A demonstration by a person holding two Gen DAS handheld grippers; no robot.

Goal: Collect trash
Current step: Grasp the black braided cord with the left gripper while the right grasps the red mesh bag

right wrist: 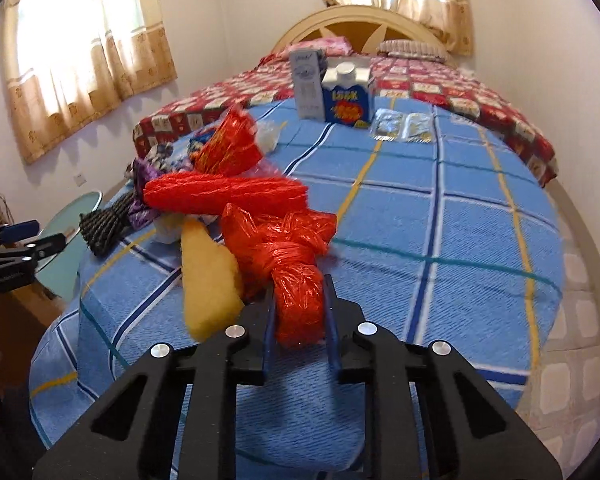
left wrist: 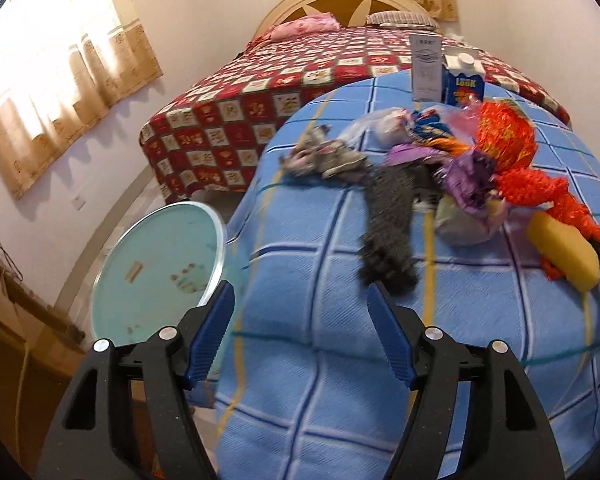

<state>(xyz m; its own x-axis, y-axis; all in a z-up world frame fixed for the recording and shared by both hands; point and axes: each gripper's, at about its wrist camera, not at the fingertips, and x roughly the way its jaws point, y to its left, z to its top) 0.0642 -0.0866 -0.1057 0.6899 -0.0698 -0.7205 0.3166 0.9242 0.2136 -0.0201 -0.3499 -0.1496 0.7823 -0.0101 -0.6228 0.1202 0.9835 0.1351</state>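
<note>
My right gripper [right wrist: 300,308] is clamped on the twisted neck of a red plastic bag [right wrist: 296,264], and that thin, crinkly film is my main worry: it could slide out between the pads or tear if I pull while the rest of the bag drags. The bag lies over the near left part of the blue checked bedcover [right wrist: 440,240], tangled with a ribbed red wrapper [right wrist: 224,194] and touching a yellow sponge-like lump [right wrist: 210,292], so lifting it may tow those off the left edge (the teal round tabletop [left wrist: 156,264] sits just beside and below that edge).

My left gripper [left wrist: 300,320] is spread wide with nothing in it, poised over the near left edge of the bedcover, close to a dark speckled knit piece [left wrist: 388,232]. That fabric looks limp and would likely drape and snag neighbours.

Further in lie crumpled purple foil [left wrist: 472,176] and clear plastic [left wrist: 368,124], both slippery. Near the far edge stand a rigid blue milk carton [right wrist: 346,98] and a tall pale box [right wrist: 308,84], which I judge easy to tip, with flat blister packs [right wrist: 400,128] just beside them.
</note>
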